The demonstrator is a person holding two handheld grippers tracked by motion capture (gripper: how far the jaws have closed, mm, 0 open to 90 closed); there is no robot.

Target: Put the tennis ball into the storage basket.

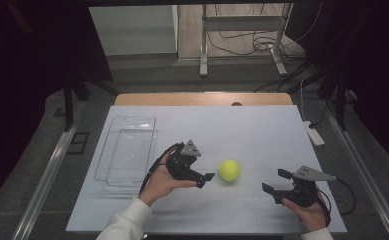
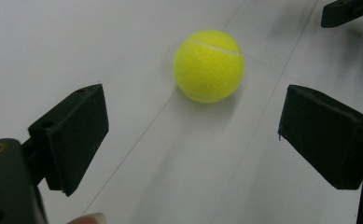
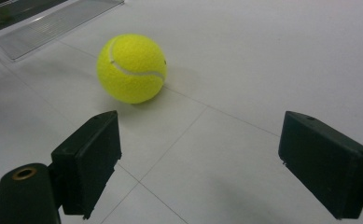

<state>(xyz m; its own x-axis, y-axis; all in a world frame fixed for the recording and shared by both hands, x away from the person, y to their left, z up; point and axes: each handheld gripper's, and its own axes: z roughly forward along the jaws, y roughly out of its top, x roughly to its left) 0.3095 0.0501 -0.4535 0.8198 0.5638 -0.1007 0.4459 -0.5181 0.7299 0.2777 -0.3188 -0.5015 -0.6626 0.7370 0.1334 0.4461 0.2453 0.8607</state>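
Tennis ball (image 1: 229, 170) sat on the table (image 1: 262, 135), right of the clear tray (image 1: 127, 150) — light, fuzzy, springy, likely to roll; best pinched across its middle. Left gripper (image 1: 206, 181) just beside the ball, jaws wide, empty. Right gripper (image 1: 275, 181) farther off — also wide, empty.

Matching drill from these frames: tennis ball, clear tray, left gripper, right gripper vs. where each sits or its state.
Things:
1. tennis ball
2. clear tray
3. left gripper
4. right gripper

Places or states:
A. empty, at the table's left side
B. open, close beside the ball, on the tray's side of it
C. lying on the white table between the two grippers
D. open, farther from the ball, near the table's right front

Pairs: 1-C, 2-A, 3-B, 4-D
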